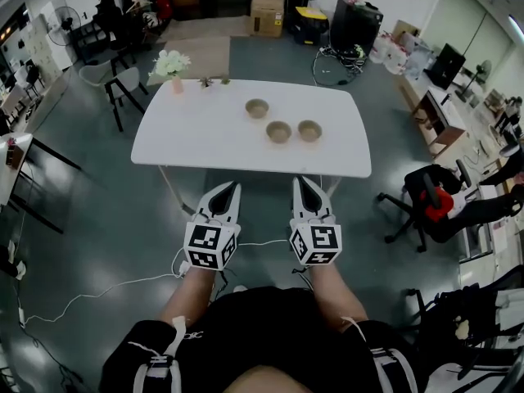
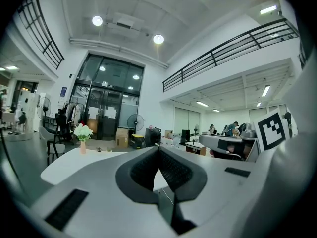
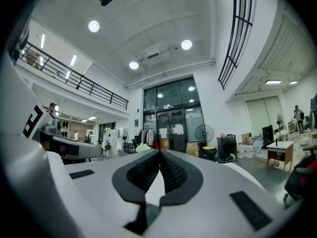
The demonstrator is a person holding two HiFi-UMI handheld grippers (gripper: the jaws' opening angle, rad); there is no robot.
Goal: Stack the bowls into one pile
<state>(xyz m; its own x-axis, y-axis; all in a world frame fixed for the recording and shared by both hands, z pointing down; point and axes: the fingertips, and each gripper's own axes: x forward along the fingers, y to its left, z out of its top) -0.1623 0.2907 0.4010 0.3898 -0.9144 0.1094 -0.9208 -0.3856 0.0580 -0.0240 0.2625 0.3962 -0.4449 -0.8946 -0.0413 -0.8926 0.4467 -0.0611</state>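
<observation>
**Head view.**
- White table (image 1: 188, 142), long axis running left to right, standing ahead of both grippers.
- Three tan bowls on its right half, all upright with mouths facing up, none stacked.
  - Far bowl (image 1: 257, 108): sits alone toward the table's far edge.
  - Middle bowl (image 1: 278, 132) and right bowl (image 1: 309, 130): just beside each other, apart, in a left-to-right row nearer the person.
  - Being round, they show no long axis.
- Vase of white flowers (image 1: 173, 65) at the far left corner.
- Left gripper (image 1: 234, 188) and right gripper (image 1: 300, 183): side by side short of the table's near edge, well apart from the bowls, both pointing toward the table.

**Left gripper view.** Jaws pressed together, nothing between them. Table edge and vase show at left.

**Right gripper view.** Jaws likewise together and empty. A standing fan (image 3: 203, 133) and glass doors lie beyond.
</observation>
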